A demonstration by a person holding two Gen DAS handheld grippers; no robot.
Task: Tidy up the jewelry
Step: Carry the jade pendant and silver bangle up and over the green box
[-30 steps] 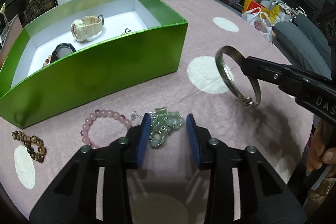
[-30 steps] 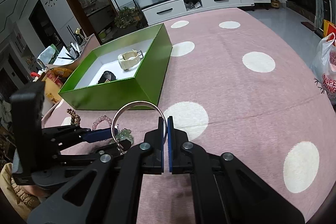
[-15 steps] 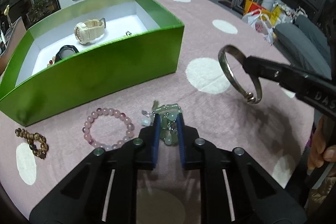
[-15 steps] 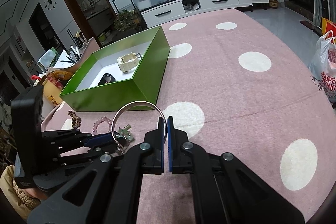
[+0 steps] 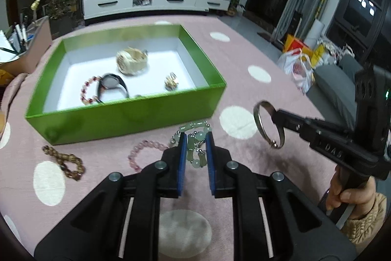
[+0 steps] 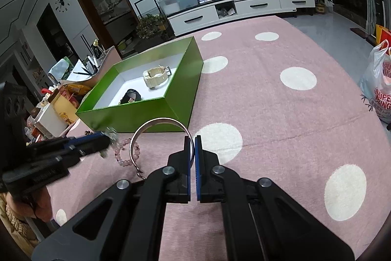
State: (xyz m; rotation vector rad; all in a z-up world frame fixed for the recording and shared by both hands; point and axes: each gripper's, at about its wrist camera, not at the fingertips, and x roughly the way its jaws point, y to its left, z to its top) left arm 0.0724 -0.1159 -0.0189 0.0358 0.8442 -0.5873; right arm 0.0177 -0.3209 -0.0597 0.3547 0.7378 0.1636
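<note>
Pinching a jade-green bead bracelet (image 5: 196, 146) between its blue pads (image 5: 182, 160), the left gripper (image 5: 195, 158) carries it above the pink dotted cloth (image 5: 244, 80), with the green box (image 5: 127, 114) at 11 o'clock. Its jaws have just been closing, beads between them. Only a few beads are caught; the rest dangle loose, so the strand may slip out or snag the box's near wall if carried low.

The right gripper (image 6: 193, 158) has its pads pressed together on a thin silver bangle (image 6: 158, 138), held by the rim alone. Smooth hard metal on a narrow grip: it may swivel or drop. The two grippers are near each other, so reaching the box together risks a clash.

On the cloth: pink bead bracelet (image 5: 144, 151) at 9 o'clock of the left gripper, brown bead bracelet (image 5: 64, 162) further left. In the box, on white lining: chunky cream watch (image 5: 132, 61), glossy black watch (image 5: 112, 86), red bead string (image 5: 85, 92), small gold piece (image 5: 171, 82). Box walls are stiff glossy card.
</note>
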